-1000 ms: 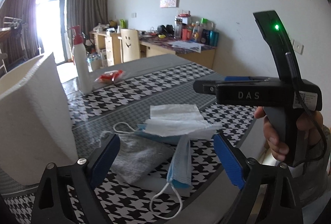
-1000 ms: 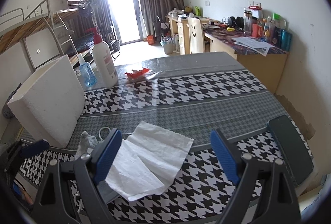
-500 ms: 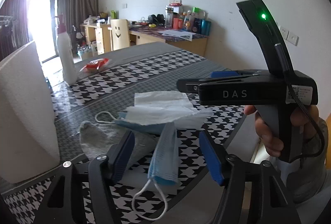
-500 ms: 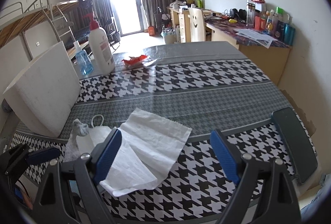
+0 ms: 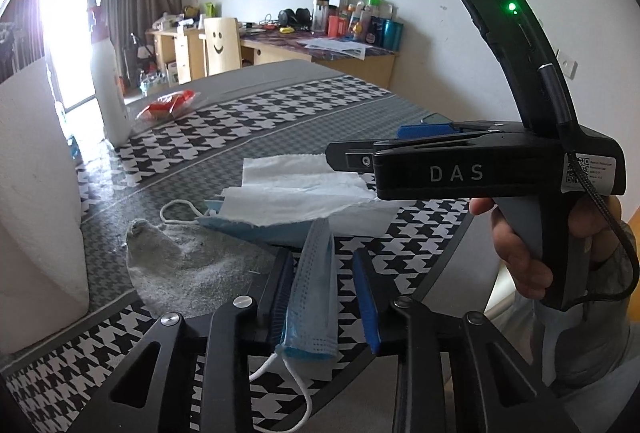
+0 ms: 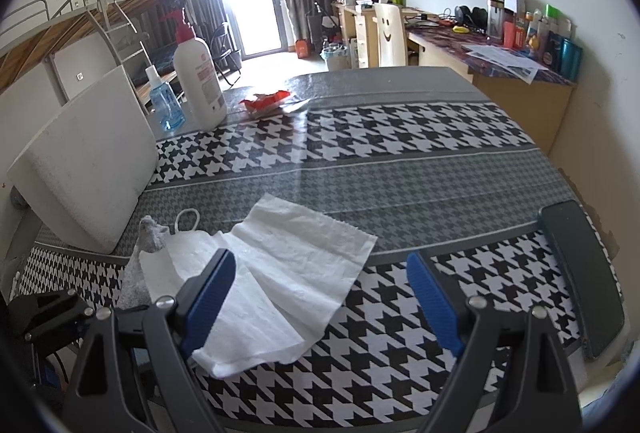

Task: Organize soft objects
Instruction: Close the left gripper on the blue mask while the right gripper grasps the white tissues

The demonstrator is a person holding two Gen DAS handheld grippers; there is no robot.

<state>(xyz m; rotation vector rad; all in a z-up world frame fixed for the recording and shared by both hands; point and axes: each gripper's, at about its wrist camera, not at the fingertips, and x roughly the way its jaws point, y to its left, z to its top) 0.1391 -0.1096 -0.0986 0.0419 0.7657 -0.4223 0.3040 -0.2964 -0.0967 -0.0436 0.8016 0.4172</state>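
Note:
A folded blue face mask (image 5: 312,293) lies at the table's near edge. My left gripper (image 5: 322,265) has its jaws narrowed around the mask with a small gap left on the right side. A grey sock (image 5: 180,261) lies just left of it, also seen in the right wrist view (image 6: 150,233). A white paper towel (image 5: 296,189) lies over a second blue mask (image 5: 240,229); it fills the near left in the right wrist view (image 6: 280,285). My right gripper (image 6: 322,297) is open and empty above the towel's edge, and is seen from the side in the left wrist view (image 5: 472,165).
A white foam block (image 6: 84,161) stands at the table's left. A white pump bottle (image 6: 198,73), a small blue bottle (image 6: 162,103) and a red wrapper (image 6: 266,101) sit at the far side. A dark phone (image 6: 580,273) lies at the right edge of the houndstooth tablecloth (image 6: 400,137).
My left gripper has moved forward over the folded mask and its jaws have narrowed around it. The right gripper has stayed open, shifting slightly.

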